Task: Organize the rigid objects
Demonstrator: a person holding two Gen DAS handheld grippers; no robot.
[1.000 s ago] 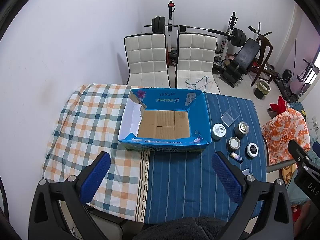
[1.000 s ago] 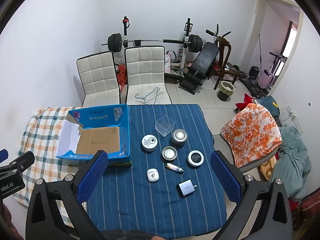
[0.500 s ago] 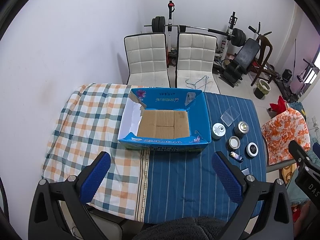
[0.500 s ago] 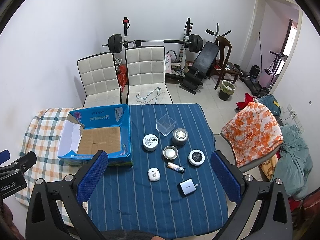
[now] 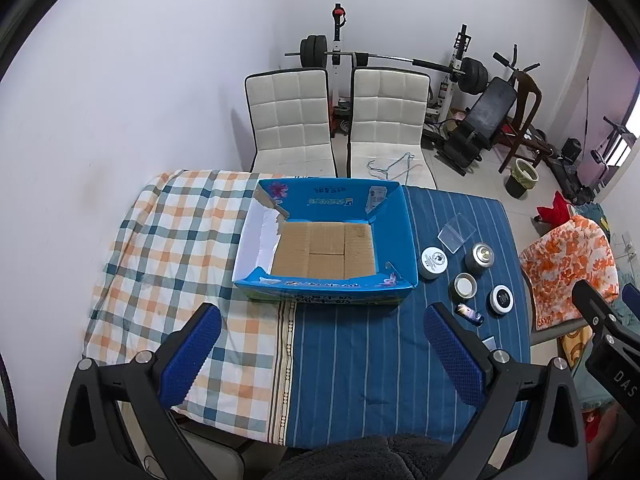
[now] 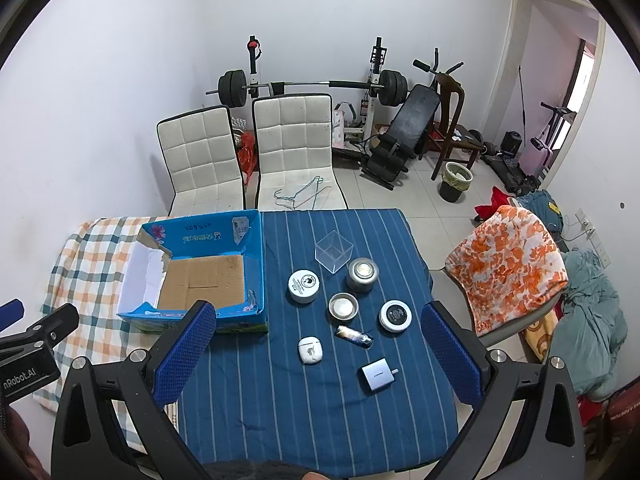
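Left gripper (image 5: 320,354): held high above the table's near edge, fingers spread wide, nothing between the blue pads (image 5: 191,354). It sits over the seam where the checked cloth (image 5: 168,264) meets the blue striped cloth (image 5: 360,360).

Blue cardboard box (image 5: 394,236): open-topped, standing on that seam at the far half of the table. Only its brown cardboard floor shows inside. Left wall torn, white inner face exposed.

Right of the box, all on the striped cloth, none touching:
- white round tin (image 6: 304,286), nearest the box
- clear plastic cube (image 6: 334,256), farther back
- grey jar (image 6: 363,275) with a shiny top, just beside the cube
- open silver tin (image 6: 343,306), in front of the jar
- white disc with black centre (image 6: 396,316), to its right
- small dark lighter-like item (image 6: 354,336), lying flat
- white earbud case (image 6: 310,350), near it on the left
- grey charger plug (image 6: 378,374), closest to the near edge

Right gripper (image 6: 318,350): held above the near edge, jaws wide apart and empty, the small items framed between them.

Behind the table: two white padded chairs (image 6: 294,136); wire hangers (image 6: 300,196) on the right seat.
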